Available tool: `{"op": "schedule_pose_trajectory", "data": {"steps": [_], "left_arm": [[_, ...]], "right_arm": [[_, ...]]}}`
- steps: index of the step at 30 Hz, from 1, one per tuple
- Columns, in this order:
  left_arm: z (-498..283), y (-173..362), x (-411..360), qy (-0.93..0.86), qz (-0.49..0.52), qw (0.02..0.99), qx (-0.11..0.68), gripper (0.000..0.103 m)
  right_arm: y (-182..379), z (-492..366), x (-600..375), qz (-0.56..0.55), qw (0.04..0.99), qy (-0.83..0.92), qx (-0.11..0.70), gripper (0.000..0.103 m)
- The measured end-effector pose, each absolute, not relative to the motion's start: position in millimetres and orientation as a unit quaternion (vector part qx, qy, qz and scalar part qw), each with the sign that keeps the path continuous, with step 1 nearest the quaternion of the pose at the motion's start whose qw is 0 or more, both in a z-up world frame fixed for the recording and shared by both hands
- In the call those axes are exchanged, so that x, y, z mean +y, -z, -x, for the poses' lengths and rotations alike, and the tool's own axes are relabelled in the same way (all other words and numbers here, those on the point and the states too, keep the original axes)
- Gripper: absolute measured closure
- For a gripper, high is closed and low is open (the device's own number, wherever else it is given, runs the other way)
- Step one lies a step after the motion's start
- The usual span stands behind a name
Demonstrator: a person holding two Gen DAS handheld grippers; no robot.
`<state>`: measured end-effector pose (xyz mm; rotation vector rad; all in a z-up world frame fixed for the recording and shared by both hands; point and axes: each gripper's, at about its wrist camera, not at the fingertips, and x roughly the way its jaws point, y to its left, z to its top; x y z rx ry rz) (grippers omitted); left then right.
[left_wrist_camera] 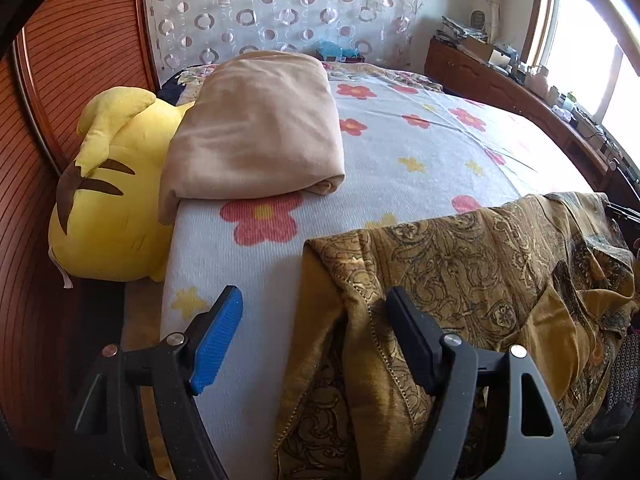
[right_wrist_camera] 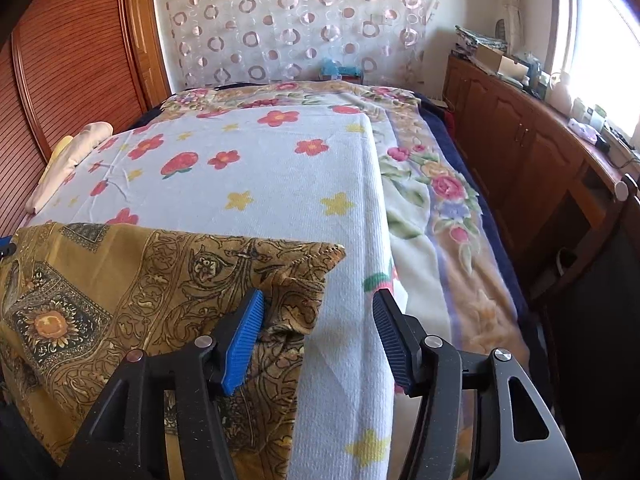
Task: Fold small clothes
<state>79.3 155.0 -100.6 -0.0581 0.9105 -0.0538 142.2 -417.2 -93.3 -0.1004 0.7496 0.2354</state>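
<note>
- The garment (left_wrist_camera: 472, 264) lies at the near edge of the bed (left_wrist_camera: 400, 140), draped over that edge.
- The left gripper (left_wrist_camera: 316, 320) is at the garment's left end; its right finger (left_wrist_camera: 412, 340) rests on the cloth, its left finger (left_wrist_camera: 218, 340) over the sheet.
- The right gripper (right_wrist_camera: 318, 336) is at the garment's right corner (right_wrist_camera: 280, 272), with its left finger (right_wrist_camera: 244, 344) against the cloth.
- A folded blanket (left_wrist_camera: 256, 128) lies on the bed's far left.
- A plush toy (left_wrist_camera: 108, 188) sits left of the blanket, partly under it, against the wardrobe (left_wrist_camera: 60, 80).
- A curtain (left_wrist_camera: 280, 8) hangs behind the bed.
- A cabinet (right_wrist_camera: 520, 140) runs along the bed's right side, under the window (right_wrist_camera: 600, 40).
</note>
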Motion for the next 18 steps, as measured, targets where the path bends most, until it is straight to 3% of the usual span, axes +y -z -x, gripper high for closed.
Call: {"op": "schedule_pose_trajectory", "data": {"steps": [2,4,9,11,13,16,17,18], "left_arm": [[-81,99,153,0.043,0.025,0.897,0.439,0.044],[-84,98,152,0.056,0.026,0.895,0.443,0.052],[-89,97,149,0.064,0.018,0.891,0.448,0.056],[-87,96,147,0.082,0.021,0.890,0.449,0.079],[-85,95,144,0.083,0.019,0.889,0.450,0.086],[-79,92,139,0.072,0.019,0.893,0.443,0.093],[-77,91,138,0.069,0.019,0.896,0.438,0.094],[-71,85,137,0.063,0.022,0.903,0.424,0.094]], "right_arm": [[92,-143,-415,0.045,0.919,-0.133,0.368,0.045],[92,-144,-412,0.048,0.917,-0.136,0.372,0.045],[94,-150,-412,0.048,0.910,-0.148,0.383,0.045],[92,-149,-412,0.047,0.908,-0.153,0.386,0.045],[94,-154,-414,0.048,0.907,-0.158,0.387,0.045],[95,-151,-411,0.055,0.905,-0.174,0.384,0.064],[94,-149,-410,0.061,0.905,-0.173,0.383,0.079],[93,-147,-409,0.061,0.905,-0.179,0.382,0.088]]}}
